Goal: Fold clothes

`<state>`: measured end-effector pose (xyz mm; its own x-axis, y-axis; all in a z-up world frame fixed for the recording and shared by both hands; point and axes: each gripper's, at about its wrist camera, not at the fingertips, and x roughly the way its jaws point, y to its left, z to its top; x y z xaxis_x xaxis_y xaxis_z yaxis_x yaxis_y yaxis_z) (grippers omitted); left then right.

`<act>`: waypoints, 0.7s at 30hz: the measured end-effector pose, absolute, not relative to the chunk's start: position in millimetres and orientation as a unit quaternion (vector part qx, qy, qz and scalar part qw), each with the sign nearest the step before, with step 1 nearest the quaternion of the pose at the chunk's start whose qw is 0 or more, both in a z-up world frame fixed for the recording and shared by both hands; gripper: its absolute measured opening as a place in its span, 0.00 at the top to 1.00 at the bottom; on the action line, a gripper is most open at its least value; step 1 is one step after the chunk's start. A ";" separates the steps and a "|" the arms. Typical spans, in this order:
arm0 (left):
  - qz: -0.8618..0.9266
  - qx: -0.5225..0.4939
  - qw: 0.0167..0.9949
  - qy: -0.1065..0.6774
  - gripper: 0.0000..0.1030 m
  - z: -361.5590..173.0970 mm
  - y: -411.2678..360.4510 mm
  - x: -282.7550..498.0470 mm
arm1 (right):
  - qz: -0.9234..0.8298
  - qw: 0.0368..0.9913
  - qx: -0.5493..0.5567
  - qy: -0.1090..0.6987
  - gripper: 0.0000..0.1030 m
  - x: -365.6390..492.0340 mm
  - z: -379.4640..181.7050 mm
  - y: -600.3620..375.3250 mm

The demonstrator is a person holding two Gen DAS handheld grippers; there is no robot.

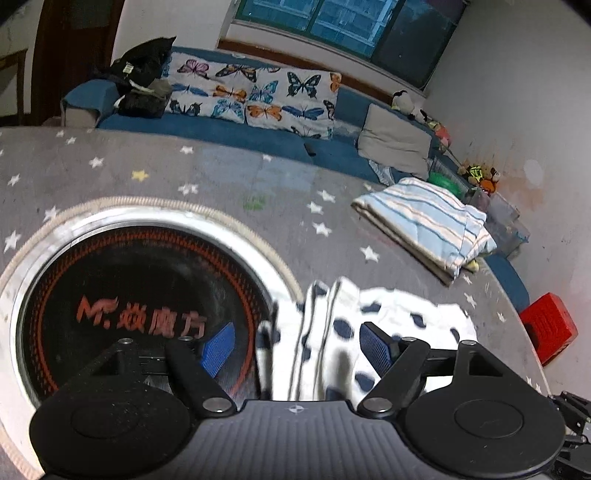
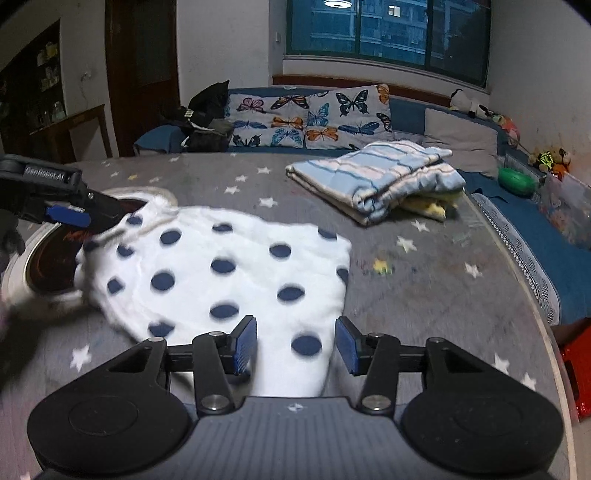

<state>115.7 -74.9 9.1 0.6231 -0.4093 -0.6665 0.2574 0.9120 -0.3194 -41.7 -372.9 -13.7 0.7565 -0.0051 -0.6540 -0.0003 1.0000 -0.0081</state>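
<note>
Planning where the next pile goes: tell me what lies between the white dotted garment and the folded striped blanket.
Only bare grey star-printed cloth lies between the white navy-dotted fleece garment and the folded blue-striped blanket; the right wrist view shows it best.

- Home living room, night.
- Ahead of the grippers: blue sofa [image 2: 406,107] with butterfly cushions [image 2: 310,118], dark window [image 2: 388,33] above.
- Soft toys [image 2: 550,158] far right; wooden door [image 2: 144,74] far left.
</note>
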 end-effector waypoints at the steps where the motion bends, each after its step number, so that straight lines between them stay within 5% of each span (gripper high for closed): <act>1: -0.188 -0.094 0.897 0.389 0.25 10.4 -78.0 118.8 | -0.003 0.938 0.001 0.347 0.54 -34.5 -12.3 -373.0; 6: -0.198 -0.070 0.900 0.382 0.27 8.7 -95.2 137.5 | -0.006 0.939 0.029 0.341 0.54 0.8 -8.1 -376.7; 13: -0.219 -0.043 0.892 0.392 0.49 -7.7 -111.8 154.3 | -0.006 0.936 0.053 0.349 0.56 46.0 -16.6 -383.1; 21: -0.219 -0.048 0.888 0.401 0.53 -21.0 -106.8 161.4 | -0.030 0.926 0.070 0.369 0.61 76.4 -37.1 -398.3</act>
